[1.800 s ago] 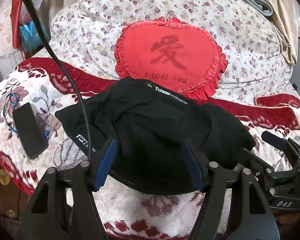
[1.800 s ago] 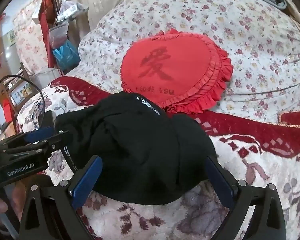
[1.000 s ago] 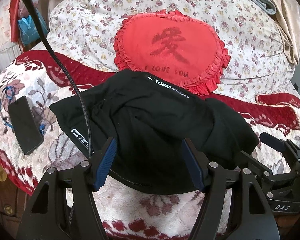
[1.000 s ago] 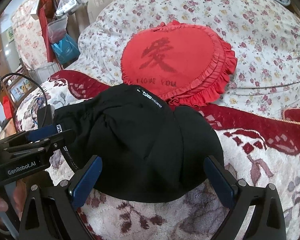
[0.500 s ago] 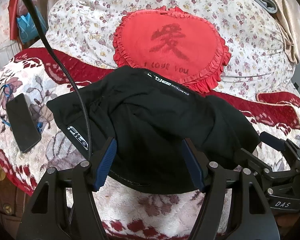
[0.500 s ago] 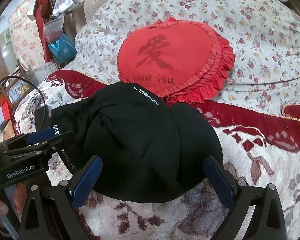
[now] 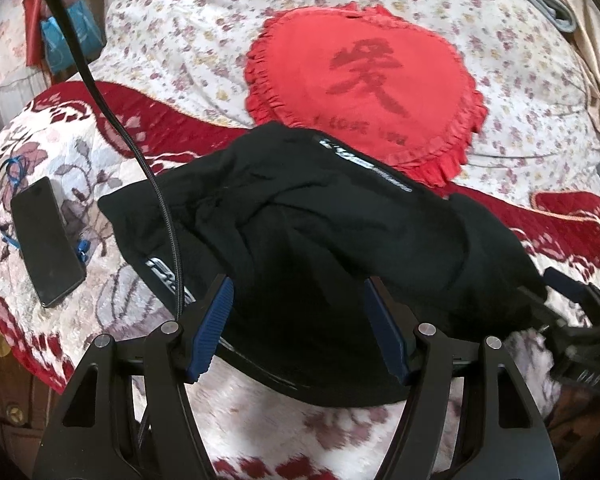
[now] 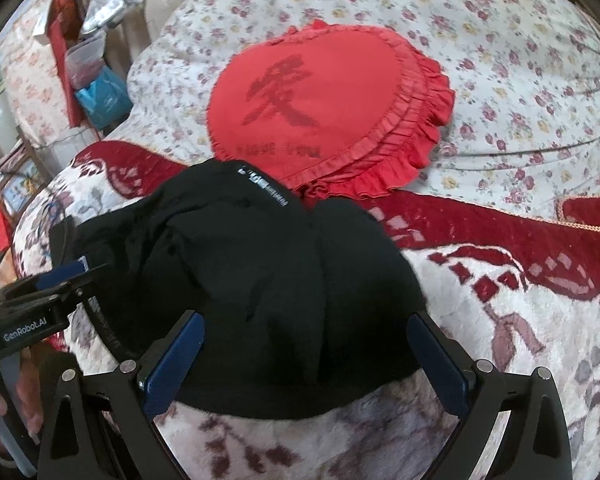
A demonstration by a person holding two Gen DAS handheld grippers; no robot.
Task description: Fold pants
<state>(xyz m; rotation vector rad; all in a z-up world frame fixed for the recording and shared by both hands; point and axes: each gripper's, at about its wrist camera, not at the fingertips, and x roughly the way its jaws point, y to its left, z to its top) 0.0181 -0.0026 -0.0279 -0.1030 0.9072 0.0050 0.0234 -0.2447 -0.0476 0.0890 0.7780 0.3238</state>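
The black pants (image 7: 308,248) lie in a rumpled heap on the red and white blanket (image 7: 112,304); they also show in the right wrist view (image 8: 268,280). A white label strip (image 7: 364,166) runs along their far edge. My left gripper (image 7: 300,308) is open and empty, its blue pads either side of the near part of the heap. My right gripper (image 8: 304,344) is open and empty, just before the heap's near edge. Each gripper shows at the side of the other's view.
A red heart-shaped pillow (image 7: 364,72) leans on a floral quilt (image 7: 180,32) just behind the pants. A black phone (image 7: 46,242) lies on the blanket at the left. A black cable (image 7: 112,112) crosses the left view. Clutter stands at the far left (image 8: 96,80).
Both grippers have drifted a little to the right and closer over the pants. Both jaws stay open. The pants have not moved.
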